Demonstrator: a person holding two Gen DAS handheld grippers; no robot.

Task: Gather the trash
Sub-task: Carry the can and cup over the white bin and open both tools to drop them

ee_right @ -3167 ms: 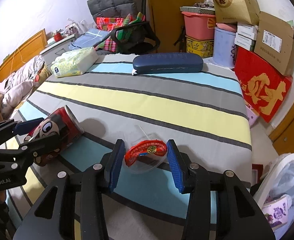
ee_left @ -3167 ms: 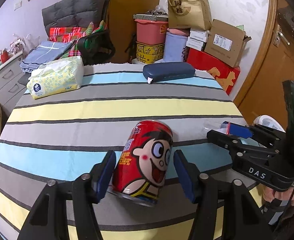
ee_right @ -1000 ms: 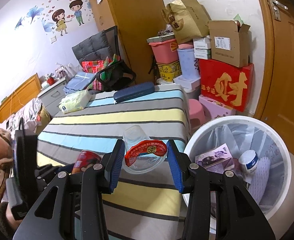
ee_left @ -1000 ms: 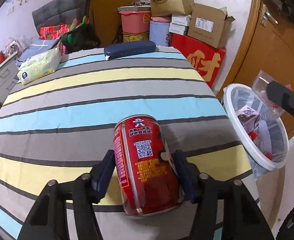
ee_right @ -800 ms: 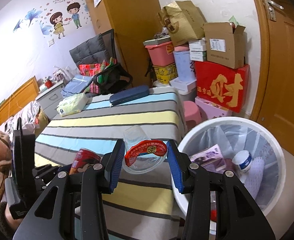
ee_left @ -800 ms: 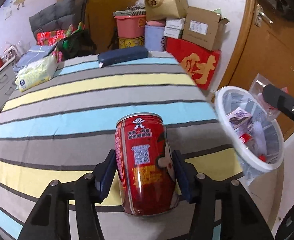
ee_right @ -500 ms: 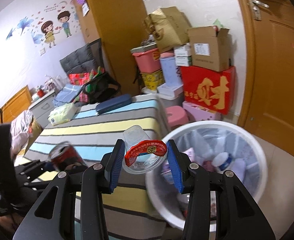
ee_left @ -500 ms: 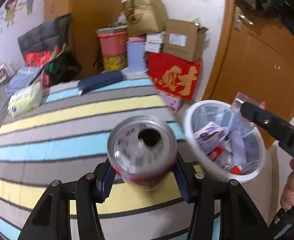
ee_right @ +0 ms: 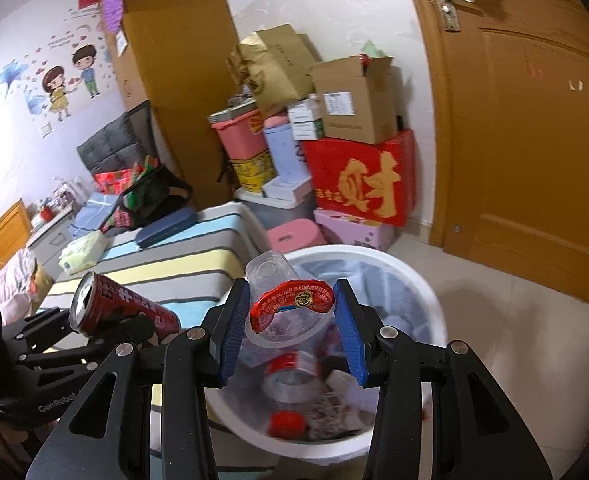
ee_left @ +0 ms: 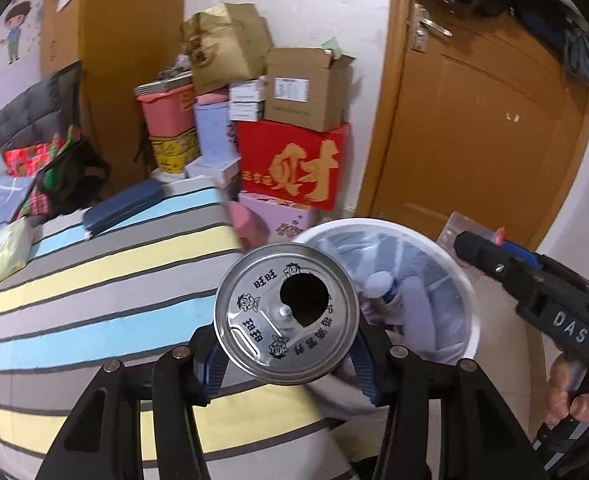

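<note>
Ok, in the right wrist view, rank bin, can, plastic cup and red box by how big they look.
1. bin
2. red box
3. can and plastic cup look about alike.
All sit at different distances from the camera, so true sizes stay unsure.

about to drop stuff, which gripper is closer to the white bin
Right. The right gripper, holding the plastic cup, is over the white bin; the left gripper, holding the red can, is over the table edge beside it.

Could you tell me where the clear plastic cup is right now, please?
In the right wrist view the clear plastic cup sits centre frame, clamped in the right tongs above the white trash bin.
</note>
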